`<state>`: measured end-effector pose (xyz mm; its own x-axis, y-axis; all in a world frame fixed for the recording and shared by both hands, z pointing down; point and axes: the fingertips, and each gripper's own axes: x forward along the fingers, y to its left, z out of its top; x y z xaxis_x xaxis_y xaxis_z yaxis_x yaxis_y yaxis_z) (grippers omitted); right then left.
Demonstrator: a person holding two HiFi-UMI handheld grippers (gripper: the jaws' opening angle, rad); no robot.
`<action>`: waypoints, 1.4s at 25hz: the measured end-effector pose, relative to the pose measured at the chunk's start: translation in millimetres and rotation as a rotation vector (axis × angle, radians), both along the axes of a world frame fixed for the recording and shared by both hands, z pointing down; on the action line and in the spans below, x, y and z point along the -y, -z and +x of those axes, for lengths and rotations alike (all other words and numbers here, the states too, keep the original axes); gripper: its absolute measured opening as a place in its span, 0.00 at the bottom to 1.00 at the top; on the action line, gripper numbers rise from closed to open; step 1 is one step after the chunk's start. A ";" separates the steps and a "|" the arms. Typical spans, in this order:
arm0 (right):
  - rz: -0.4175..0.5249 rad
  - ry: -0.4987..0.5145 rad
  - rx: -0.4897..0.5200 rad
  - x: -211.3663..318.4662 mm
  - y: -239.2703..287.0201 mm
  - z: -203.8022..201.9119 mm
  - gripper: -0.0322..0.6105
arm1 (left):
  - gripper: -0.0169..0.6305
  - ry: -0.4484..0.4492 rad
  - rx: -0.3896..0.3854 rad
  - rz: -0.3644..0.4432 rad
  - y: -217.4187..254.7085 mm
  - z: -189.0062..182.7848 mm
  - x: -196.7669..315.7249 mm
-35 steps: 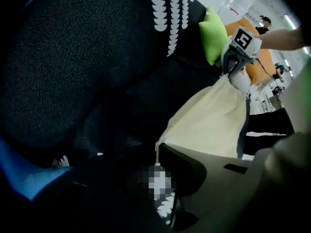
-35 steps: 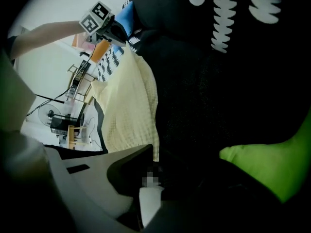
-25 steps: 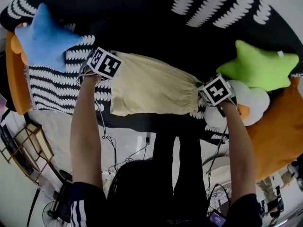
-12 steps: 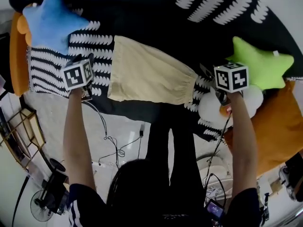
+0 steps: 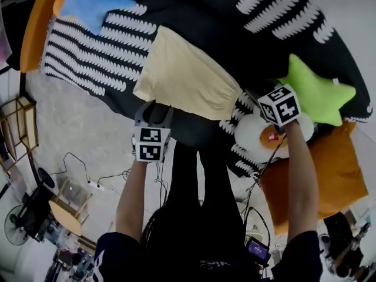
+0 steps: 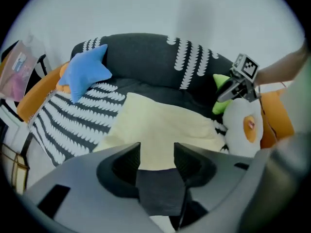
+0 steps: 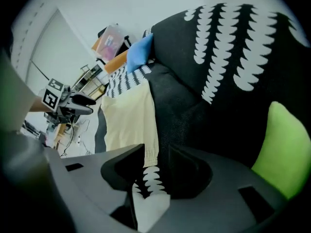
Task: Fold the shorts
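The pale yellow shorts lie flat on the black sofa seat, their gathered waistband toward the right. My left gripper hangs off the sofa's front edge, just short of the shorts' near hem. Its jaws are opening, and the left gripper view shows nothing in my left gripper, with the shorts lying beyond. My right gripper hovers by the waistband. The jaws of my right gripper are closing on nothing, and the shorts lie ahead of them.
A blue star pillow and a striped blanket lie left of the shorts. A green star pillow, a fried-egg pillow and an orange cushion crowd the right. Cables and a shelf are on the floor.
Both grippers have left the ends of the shorts. The left one swung from the left end round to the sofa's front edge. The right one lifted slightly off the waistband.
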<state>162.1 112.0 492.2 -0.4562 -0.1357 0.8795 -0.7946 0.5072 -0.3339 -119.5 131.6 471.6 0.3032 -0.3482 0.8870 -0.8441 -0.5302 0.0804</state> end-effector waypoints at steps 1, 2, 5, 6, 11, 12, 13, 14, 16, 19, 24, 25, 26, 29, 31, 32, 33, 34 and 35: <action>0.010 0.025 0.002 -1.2 2.6 -0.2 0.30 | 0.35 0.011 -0.034 -0.003 3.1 17.0 -17.0; 0.020 0.051 0.006 -1.8 6.0 -0.7 0.29 | 0.35 0.016 -0.071 -0.008 6.1 36.0 -32.5; 0.071 0.213 -0.001 -7.5 13.7 -7.0 0.27 | 0.33 0.005 -0.143 -0.021 11.1 95.2 -68.2; 0.092 0.302 -0.017 -13.9 13.7 -9.6 0.26 | 0.33 -0.006 -0.155 -0.025 10.1 113.8 -77.8; 0.146 0.717 -0.096 -50.1 3.5 -12.8 0.29 | 0.32 -0.138 -0.153 -0.051 -11.0 181.1 -111.9; 0.150 0.783 -0.102 -54.1 2.3 -13.6 0.32 | 0.32 -0.164 -0.136 -0.056 -16.8 187.3 -114.7; 0.155 0.853 -0.112 -57.4 0.7 -13.4 0.36 | 0.32 -0.186 -0.117 -0.060 -22.6 192.0 -115.8; 0.162 0.927 -0.130 -60.1 -1.3 -12.1 0.37 | 0.32 -0.201 -0.098 -0.060 -27.9 195.9 -115.2; 0.185 1.079 -0.167 -64.0 -6.9 -8.8 0.37 | 0.32 -0.214 -0.073 -0.060 -37.2 202.3 -111.4; 0.227 1.265 -0.192 -66.2 -17.5 -7.3 0.37 | 0.32 -0.232 -0.047 -0.080 -55.2 211.3 -108.6; 0.249 1.437 -0.162 -74.3 -46.3 -18.9 0.38 | 0.32 -0.227 0.007 -0.134 -95.2 209.9 -112.2; 0.252 1.464 -0.163 -74.2 -52.3 -21.6 0.40 | 0.32 -0.197 0.006 -0.143 -99.9 208.0 -109.2; 0.253 1.489 -0.166 -73.6 -58.8 -23.5 0.43 | 0.32 -0.187 0.012 -0.145 -104.0 207.1 -106.1; 0.240 1.556 -0.168 -74.0 -78.6 -24.1 0.49 | 0.32 -0.247 0.063 -0.112 -110.7 209.4 -101.6; 0.220 1.582 -0.158 -74.3 -88.5 -23.9 0.49 | 0.30 -0.283 0.070 -0.081 -110.6 208.7 -101.9; 0.211 1.592 -0.149 -73.6 -91.3 -24.5 0.50 | 0.26 -0.303 0.066 -0.074 -110.5 206.5 -101.1; 0.204 1.602 -0.141 -72.1 -92.7 -25.5 0.50 | 0.17 -0.328 0.054 -0.080 -110.6 203.8 -99.3; 0.198 1.608 -0.133 -70.0 -93.0 -26.5 0.50 | 0.15 -0.350 0.028 -0.105 -110.6 201.2 -96.9; 0.191 1.608 -0.127 -67.7 -92.5 -27.5 0.50 | 0.14 -0.365 -0.011 -0.145 -109.8 199.0 -94.3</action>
